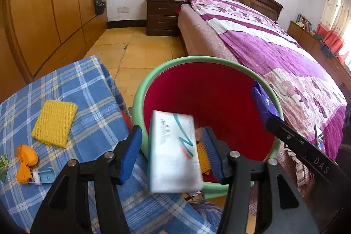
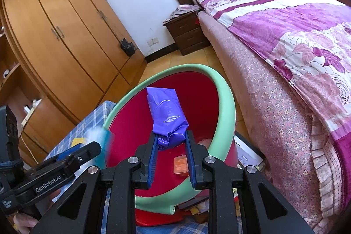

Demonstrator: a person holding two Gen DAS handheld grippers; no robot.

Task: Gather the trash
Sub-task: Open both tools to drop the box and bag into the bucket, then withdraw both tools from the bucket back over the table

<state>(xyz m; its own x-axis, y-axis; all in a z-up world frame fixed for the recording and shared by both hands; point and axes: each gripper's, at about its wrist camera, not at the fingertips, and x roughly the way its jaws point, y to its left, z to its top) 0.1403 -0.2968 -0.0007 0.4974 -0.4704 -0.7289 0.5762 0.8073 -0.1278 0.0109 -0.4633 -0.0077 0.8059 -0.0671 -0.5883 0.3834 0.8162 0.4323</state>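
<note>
Both tools over the red bin (image 1: 210, 89) with its green rim. We hold the left tool (image 1: 173, 147) above the near rim of the bin; its jaws stand apart, and the white tissue pack (image 1: 174, 151) between them looks motion-blurred and clear of the blue pads (image 1: 129, 155), so we judge it released and dropping. Our right tool (image 2: 171, 139) is clamped on the crumpled end of a purple plastic packet (image 2: 166, 115), which hangs over the bin's opening.

Risk, as we judge it: the tissue pack straddles the near rim of the bin, so it may strike the rim and fall back onto the checked worktop (image 1: 87, 84) or to the floor. The purple packet is gripped only at one bunched end and could slip early. The two tools sit close together above the bin and might collide.

Left of the bin, a yellow foam net (image 1: 54, 123) and an orange wrapper (image 1: 27, 160) lie uncollected on the worktop.

Legible writing: "GenRobot.AI" on the left tool, "DAS" on the right tool. The tissue pack's print is too blurred to read.
</note>
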